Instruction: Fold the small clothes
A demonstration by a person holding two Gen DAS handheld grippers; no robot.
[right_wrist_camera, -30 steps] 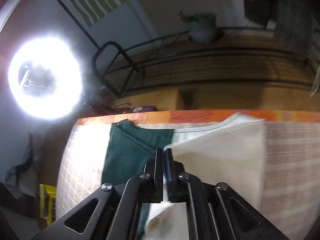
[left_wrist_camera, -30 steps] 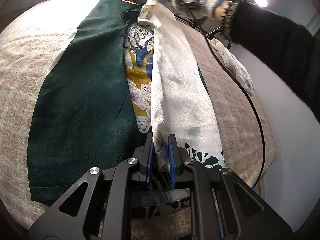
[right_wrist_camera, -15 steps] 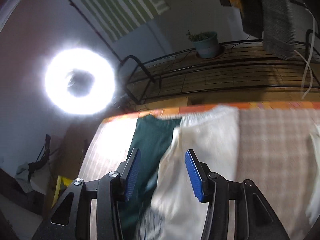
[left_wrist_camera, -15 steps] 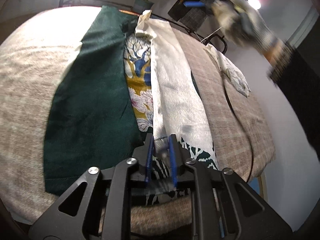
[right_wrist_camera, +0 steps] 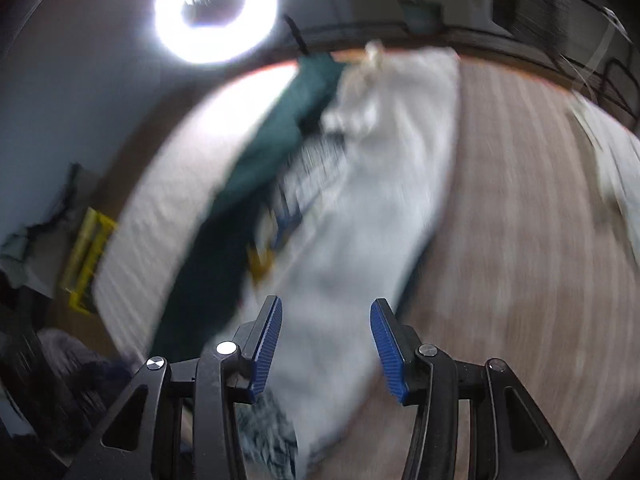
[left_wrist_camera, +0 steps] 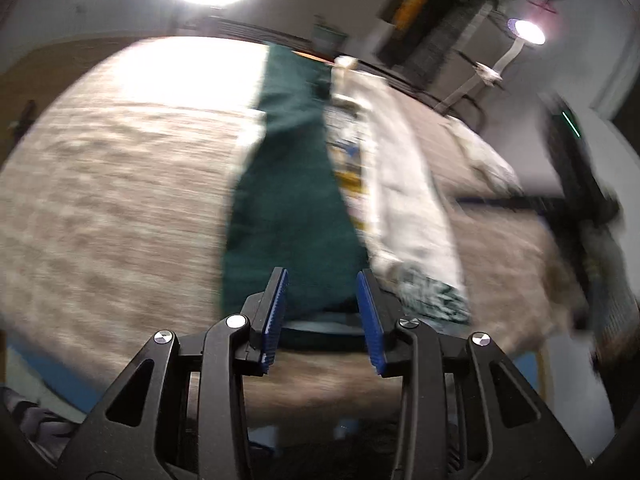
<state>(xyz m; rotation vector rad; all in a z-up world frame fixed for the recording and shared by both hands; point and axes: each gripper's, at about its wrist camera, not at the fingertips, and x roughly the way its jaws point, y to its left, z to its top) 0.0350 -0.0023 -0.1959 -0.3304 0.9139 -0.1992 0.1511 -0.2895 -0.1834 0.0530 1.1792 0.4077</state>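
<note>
Cloth lies in a long strip down the middle of my view: a dark green garment (left_wrist_camera: 288, 208) spread flat on the beige plaid-covered surface (left_wrist_camera: 112, 208), with a cream-white fabric panel (left_wrist_camera: 404, 200) folded lengthwise over its right part. Between them a band of blue-and-yellow flowered lining (left_wrist_camera: 346, 160) shows. Both pictures are blurred.

My left tongs (left_wrist_camera: 324, 308) have just been opening; the blue pads stand apart with nothing between them, above the near end of the green cloth. My right tongs (right_wrist_camera: 326, 344) are likewise parted and hold nothing, hovering above the near end of the cream panel (right_wrist_camera: 360, 240). A ring lamp (right_wrist_camera: 216, 12) glares at the top.

As I judge it, one lengthwise fold is laid and both tongs have let go. The piece is a long narrow strip, so it most likely needs folding across its length, perhaps more than once. A second pale cloth (left_wrist_camera: 484, 156) lies crumpled near the right edge of the surface, seemingly not yet folded.
</note>
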